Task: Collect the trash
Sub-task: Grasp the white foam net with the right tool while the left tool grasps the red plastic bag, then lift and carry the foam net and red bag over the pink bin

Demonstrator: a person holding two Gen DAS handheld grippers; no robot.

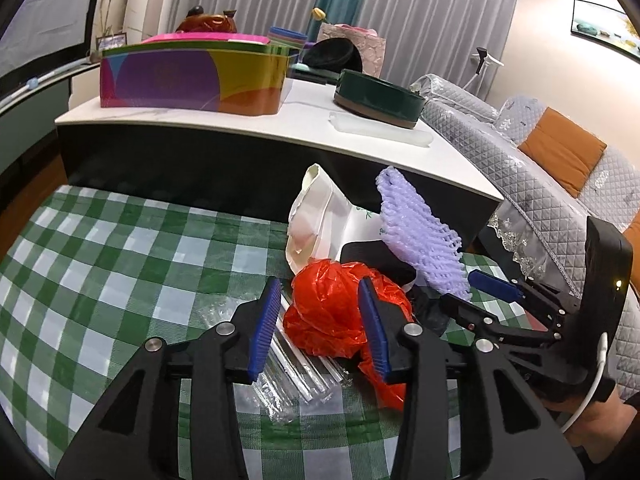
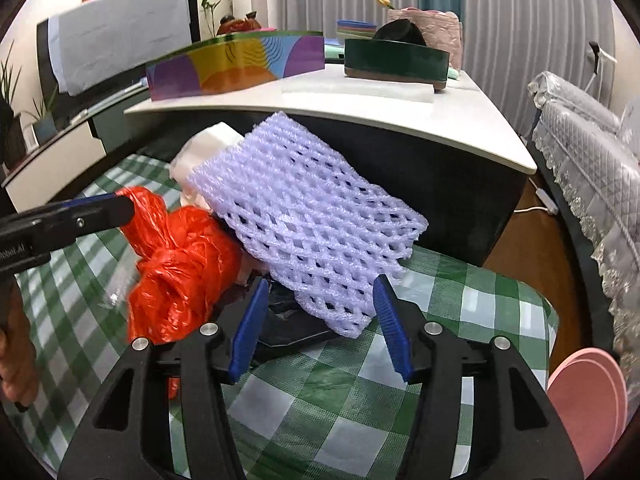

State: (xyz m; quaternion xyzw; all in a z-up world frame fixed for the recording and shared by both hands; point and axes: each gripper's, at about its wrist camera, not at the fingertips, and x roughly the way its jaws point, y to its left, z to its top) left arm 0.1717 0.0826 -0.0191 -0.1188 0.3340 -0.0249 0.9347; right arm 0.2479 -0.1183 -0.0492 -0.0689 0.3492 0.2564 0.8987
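Note:
A crumpled red plastic bag (image 1: pixel 332 312) lies on the green checked cloth (image 1: pixel 100 264). My left gripper (image 1: pixel 320 292) is open, its blue fingers on either side of the bag. Clear plastic straw wrappers (image 1: pixel 292 368) lie under it. A purple foam net (image 1: pixel 420 236) leans on a white paper bag (image 1: pixel 320 220) and a black tray (image 1: pixel 376 260). In the right wrist view my right gripper (image 2: pixel 322 284) is open around the lower end of the purple foam net (image 2: pixel 312 216), with the red bag (image 2: pixel 180 268) to its left and the black tray (image 2: pixel 296 328) under it.
A low white-topped table (image 1: pixel 280 128) stands just behind the cloth, carrying a colourful box (image 1: pixel 192 76) and a dark green round tin (image 1: pixel 376 96). A grey quilted sofa (image 1: pixel 560 160) is at the right. Pink discs (image 2: pixel 588 400) sit at the lower right.

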